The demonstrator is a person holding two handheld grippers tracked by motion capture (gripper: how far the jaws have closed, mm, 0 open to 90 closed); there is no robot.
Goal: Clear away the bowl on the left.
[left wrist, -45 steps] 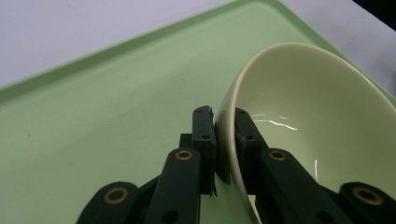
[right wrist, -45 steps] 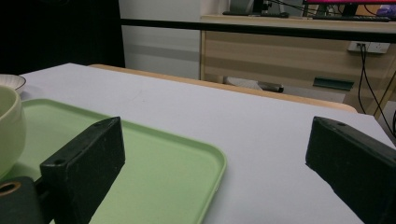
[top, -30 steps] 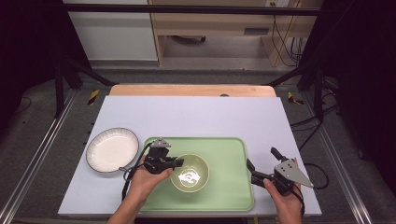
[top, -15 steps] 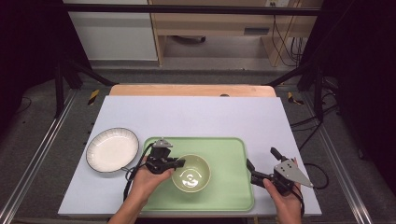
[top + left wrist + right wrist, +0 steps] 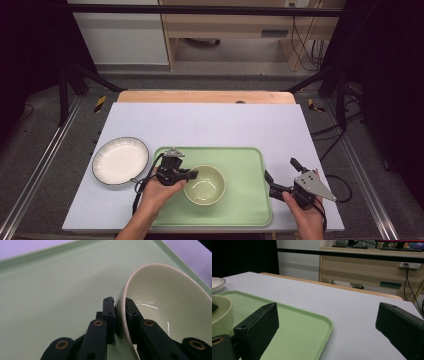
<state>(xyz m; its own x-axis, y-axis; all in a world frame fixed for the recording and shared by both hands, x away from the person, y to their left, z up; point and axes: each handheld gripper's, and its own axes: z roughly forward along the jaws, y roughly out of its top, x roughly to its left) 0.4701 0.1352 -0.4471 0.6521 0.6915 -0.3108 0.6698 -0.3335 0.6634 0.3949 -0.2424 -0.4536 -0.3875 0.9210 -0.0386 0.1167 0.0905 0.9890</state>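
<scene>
1. The left gripper (image 5: 186, 175) has its fingers (image 5: 109, 315) closed on the rim of the green bowl (image 5: 204, 185), one outside and one inside; the bowl sits on the green tray (image 5: 240, 165), left of its middle.
2. The grip is thin, on a smooth glazed wall. If lifted quickly, the bowl could swing or slip free and drop onto the tray.
3. The white plate (image 5: 120, 160) lies on the bench just left of the tray; a low carry could clip it.
4. The right gripper (image 5: 280, 189) hangs beside the tray's right edge, fingers wide apart and empty.
</scene>
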